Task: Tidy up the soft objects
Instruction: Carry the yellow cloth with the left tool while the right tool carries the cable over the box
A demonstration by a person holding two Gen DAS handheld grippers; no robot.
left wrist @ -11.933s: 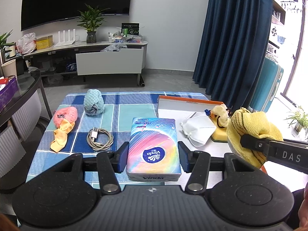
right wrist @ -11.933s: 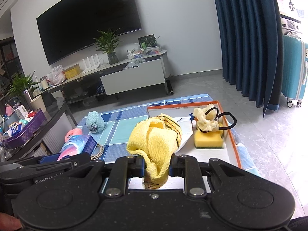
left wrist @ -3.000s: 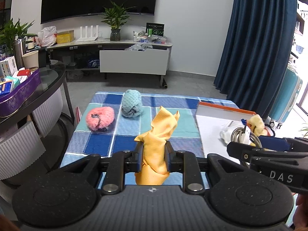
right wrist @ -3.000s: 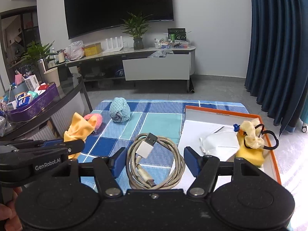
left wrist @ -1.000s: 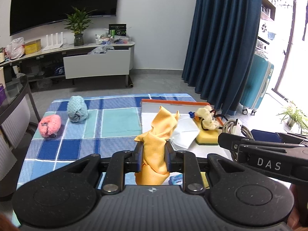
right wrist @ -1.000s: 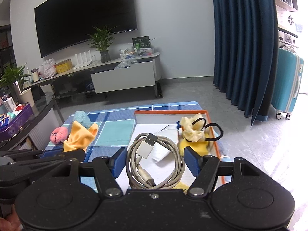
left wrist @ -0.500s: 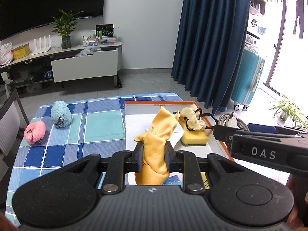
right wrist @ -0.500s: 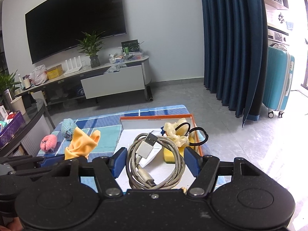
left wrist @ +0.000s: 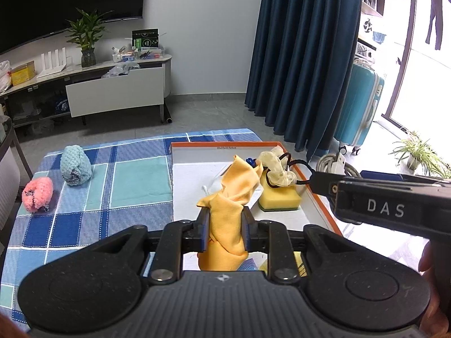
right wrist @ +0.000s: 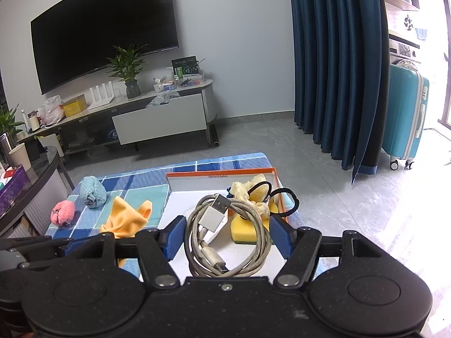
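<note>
My left gripper (left wrist: pixel 225 219) is shut on an orange-yellow cloth (left wrist: pixel 229 194), held up over the near left part of the white, orange-rimmed tray (left wrist: pixel 317 197). My right gripper (right wrist: pixel 227 233) has its jaws wide and shut on a coiled grey USB cable (right wrist: pixel 253 225), above the tray's (right wrist: pixel 220 173) near end. A yellow sponge (left wrist: pixel 279 200) with a cream scrunchie (left wrist: pixel 277 169) and a black hair tie sits in the tray. A pink knitted ball (left wrist: pixel 38 194) and a light blue one (left wrist: pixel 75 166) lie on the cloth-covered table at the left.
The blue chequered tablecloth (left wrist: pixel 135 180) covers the table left of the tray. A glass side table (right wrist: pixel 33 174) stands at the far left, with a TV stand (right wrist: pixel 157 121) behind. A dark blue curtain (right wrist: pixel 338 70) and a teal suitcase (right wrist: pixel 406 118) are on the right.
Both grippers have moved to the right with their loads, so the tray now lies straight ahead and the knitted balls sit farther left. Neither grip has changed.
</note>
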